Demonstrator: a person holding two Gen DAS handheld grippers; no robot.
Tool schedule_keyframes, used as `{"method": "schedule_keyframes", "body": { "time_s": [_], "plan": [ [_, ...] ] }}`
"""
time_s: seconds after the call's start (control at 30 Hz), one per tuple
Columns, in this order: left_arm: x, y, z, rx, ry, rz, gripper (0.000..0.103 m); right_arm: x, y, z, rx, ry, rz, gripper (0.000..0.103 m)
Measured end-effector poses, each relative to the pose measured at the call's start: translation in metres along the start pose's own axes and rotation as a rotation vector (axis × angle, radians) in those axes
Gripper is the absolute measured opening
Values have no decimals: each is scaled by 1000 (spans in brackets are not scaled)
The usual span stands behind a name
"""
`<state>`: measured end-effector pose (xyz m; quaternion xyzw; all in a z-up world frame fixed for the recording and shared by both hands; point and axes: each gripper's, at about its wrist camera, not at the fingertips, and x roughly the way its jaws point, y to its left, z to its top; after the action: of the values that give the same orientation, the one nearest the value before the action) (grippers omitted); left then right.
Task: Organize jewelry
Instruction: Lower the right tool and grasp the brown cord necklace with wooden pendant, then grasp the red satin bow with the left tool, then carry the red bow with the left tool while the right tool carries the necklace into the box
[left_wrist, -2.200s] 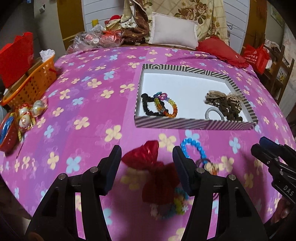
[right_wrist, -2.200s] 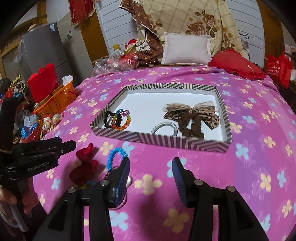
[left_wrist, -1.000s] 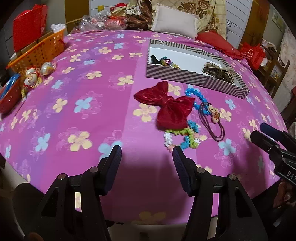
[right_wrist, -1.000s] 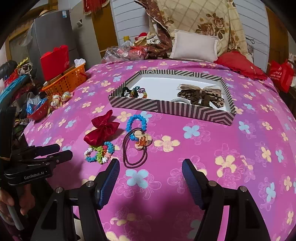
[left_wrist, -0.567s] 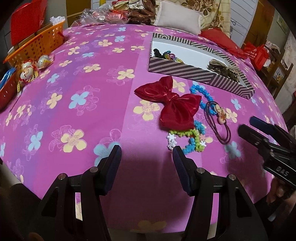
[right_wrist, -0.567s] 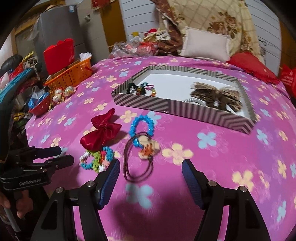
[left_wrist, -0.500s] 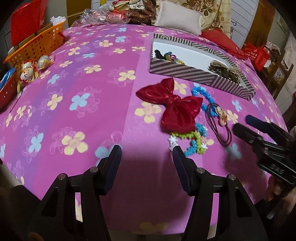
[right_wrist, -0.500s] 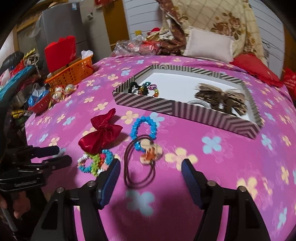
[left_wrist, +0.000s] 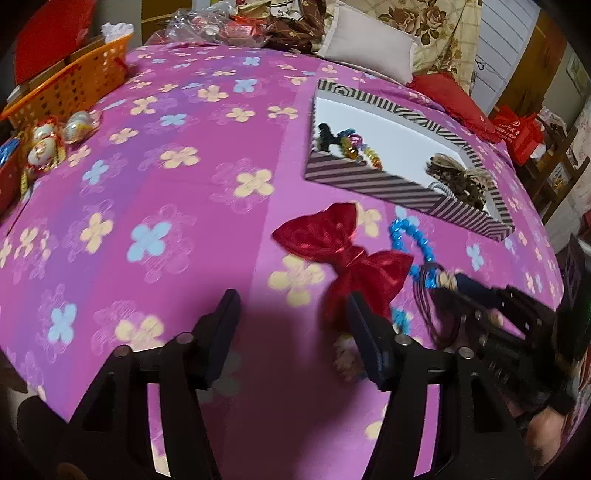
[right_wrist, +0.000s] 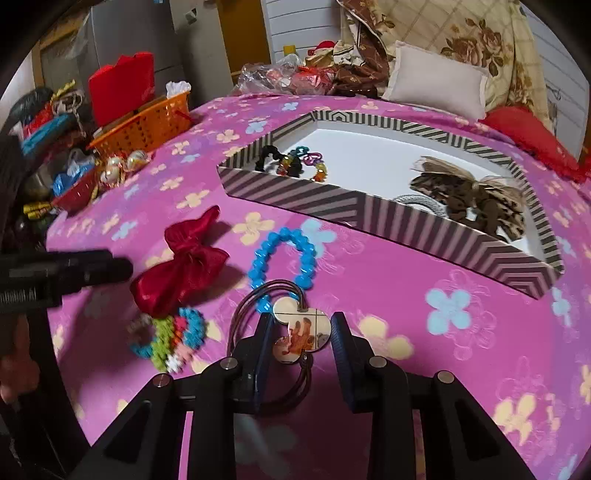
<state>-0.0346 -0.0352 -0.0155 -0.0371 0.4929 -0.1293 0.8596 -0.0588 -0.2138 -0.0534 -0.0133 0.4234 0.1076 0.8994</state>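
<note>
**Right gripper straddling hair-tie charm; left gripper apart and empty**

The pink flowered cloth (right_wrist: 388, 295) fills both views; its near edge curves away at the bottom of the left wrist frame, with bare cloth across the left and centre. The striped tray (right_wrist: 369, 210) sits upper right in the right wrist view, its long axis running from centre left down toward the right edge, near wall facing the camera. An orange basket (right_wrist: 147, 125) stands at the cloth's upper left margin.

The red bow (right_wrist: 181, 266) lies left of centre, its long axis diagonal from upper right to lower left. The blue bead bracelet (right_wrist: 284, 254) lies just beside it.

The right gripper (right_wrist: 301, 343) has its jaws spread either side of the hair tie's charm (right_wrist: 301, 328); contact cannot be confirmed. The dark elastic loop (right_wrist: 255, 295) overlaps the bracelet.

The left gripper (left_wrist: 291, 328) holds nothing, jaws wide.
</note>
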Motion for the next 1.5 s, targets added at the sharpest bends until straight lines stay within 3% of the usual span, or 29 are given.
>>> {"method": "schedule_keyframes", "body": {
  "time_s": [0.17, 0.53, 0.63, 0.7, 0.87, 1.5],
  "plan": [
    [8, -14, 15, 1, -5, -9, 69, -14, -15, -10, 55, -7, -2, 30],
    [47, -44, 33, 25, 40, 68, 68, -22, -29, -21, 97, -8, 19, 30],
    [53, -43, 29, 32, 62, 45, 36, -22, -30, -21, 102, -12, 25, 30],
    [51, -41, 27, 41, 47, 32, 23, -22, -30, -21, 100, -12, 22, 30],
    [43, -35, 23, 28, 45, -31, 19, -26, -29, -20, 98, -27, 15, 30],
    [6, -46, 20, 77, -29, -11, 19, -57, -19, -11, 92, -83, -6, 30]
  ]
}}
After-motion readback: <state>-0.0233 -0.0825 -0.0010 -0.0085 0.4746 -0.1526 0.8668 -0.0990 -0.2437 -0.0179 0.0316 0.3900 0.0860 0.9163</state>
